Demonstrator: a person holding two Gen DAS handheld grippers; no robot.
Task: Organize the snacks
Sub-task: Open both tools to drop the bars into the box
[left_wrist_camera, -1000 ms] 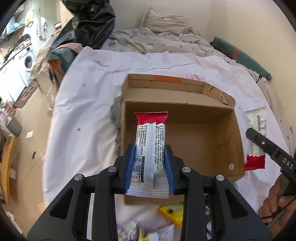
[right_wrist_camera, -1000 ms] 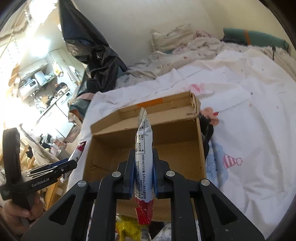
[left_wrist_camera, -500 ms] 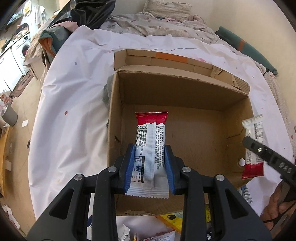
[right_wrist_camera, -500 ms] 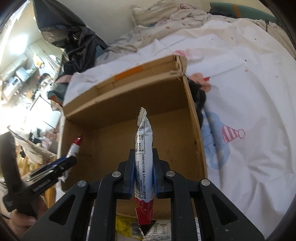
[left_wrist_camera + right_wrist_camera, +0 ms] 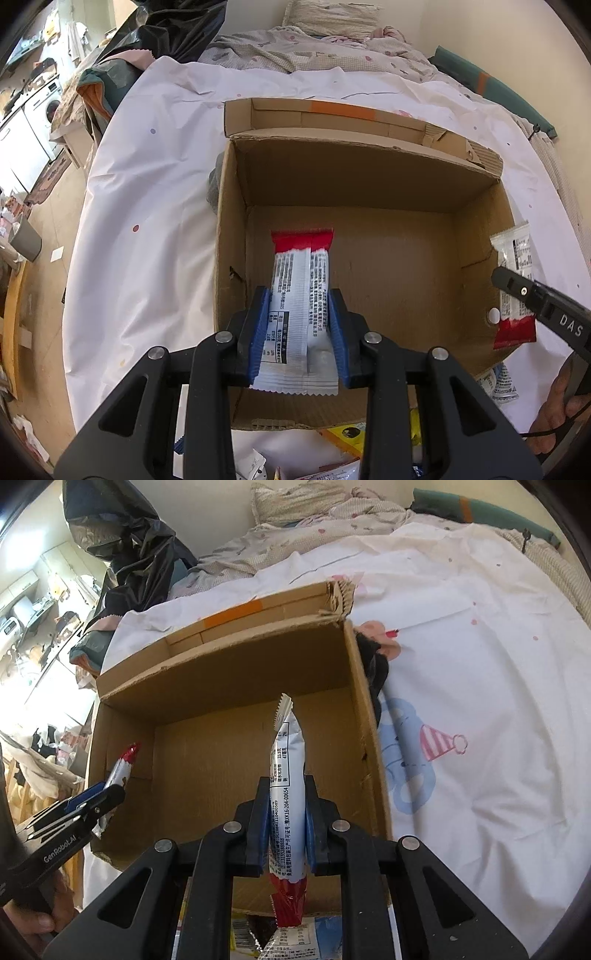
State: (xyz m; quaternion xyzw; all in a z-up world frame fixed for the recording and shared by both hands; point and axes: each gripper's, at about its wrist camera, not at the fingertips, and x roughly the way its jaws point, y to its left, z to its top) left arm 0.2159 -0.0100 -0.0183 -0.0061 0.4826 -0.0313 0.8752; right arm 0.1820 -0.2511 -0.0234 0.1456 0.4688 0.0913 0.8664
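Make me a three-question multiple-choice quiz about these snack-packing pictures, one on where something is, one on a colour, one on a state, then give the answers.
1. Where do both held snack packets hang?
A. Above the open cardboard box
B. Over the bare floor
C. Inside a black bag

2. What colour is the tape strip on the box's far flap?
A. Green
B. Orange
C. Purple

3. What state is the right claw in?
A. Wide open and empty
B. Resting flat on the bed sheet
C. Shut on a packet held edge-on

Answers:
1. A: the left claw holds its packet over the cardboard box, and the right claw's packet also hangs over the box floor.
2. B: the tape strip is orange.
3. C: the right claw pinches its packet, whose thin edge faces the camera.
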